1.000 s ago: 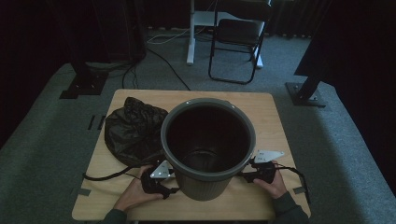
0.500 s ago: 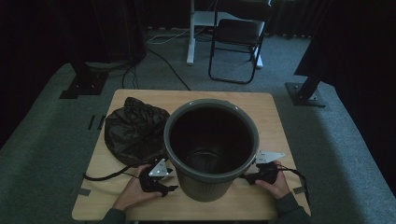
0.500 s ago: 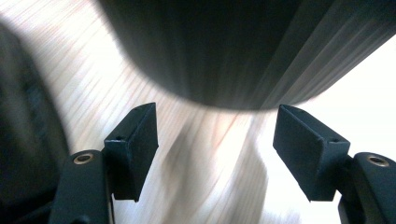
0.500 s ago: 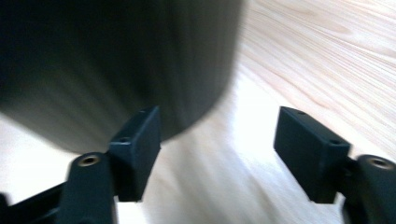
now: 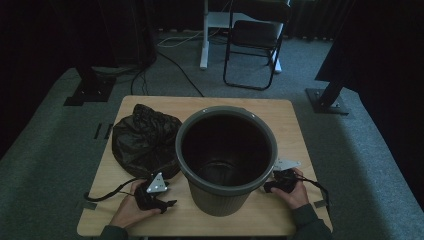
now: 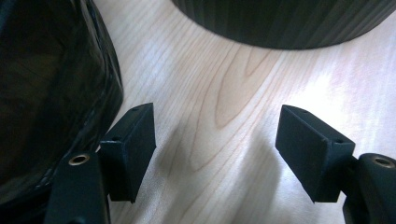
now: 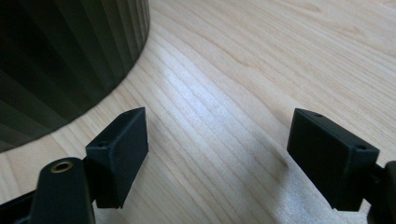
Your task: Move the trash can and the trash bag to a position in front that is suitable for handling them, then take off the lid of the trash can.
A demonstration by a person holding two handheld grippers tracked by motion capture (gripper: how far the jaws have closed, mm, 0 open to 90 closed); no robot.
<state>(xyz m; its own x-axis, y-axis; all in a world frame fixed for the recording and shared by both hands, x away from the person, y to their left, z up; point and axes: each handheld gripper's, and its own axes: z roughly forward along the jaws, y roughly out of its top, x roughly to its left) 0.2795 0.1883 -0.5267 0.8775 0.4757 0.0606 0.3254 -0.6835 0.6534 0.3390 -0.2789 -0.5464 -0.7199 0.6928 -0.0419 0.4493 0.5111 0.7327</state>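
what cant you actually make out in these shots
- Inside of the black bag: high view, tied shut, so its contents stay hidden.
- Bottom of the bin: high view, too dark to tell whether anything lies in it.
- Bin's lower wall: high view, cut off behind its own rim.
- Right gripper: high view, too small to judge the jaws; its own view shows them apart.

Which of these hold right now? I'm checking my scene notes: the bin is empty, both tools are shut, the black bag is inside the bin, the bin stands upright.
1. The bin looks empty: true.
2. Both tools are shut: false; the left tool and the right tool stand open over bare wood.
3. The black bag is inside the bin: false; it lies on the table beside the bin.
4. The bin stands upright: true.
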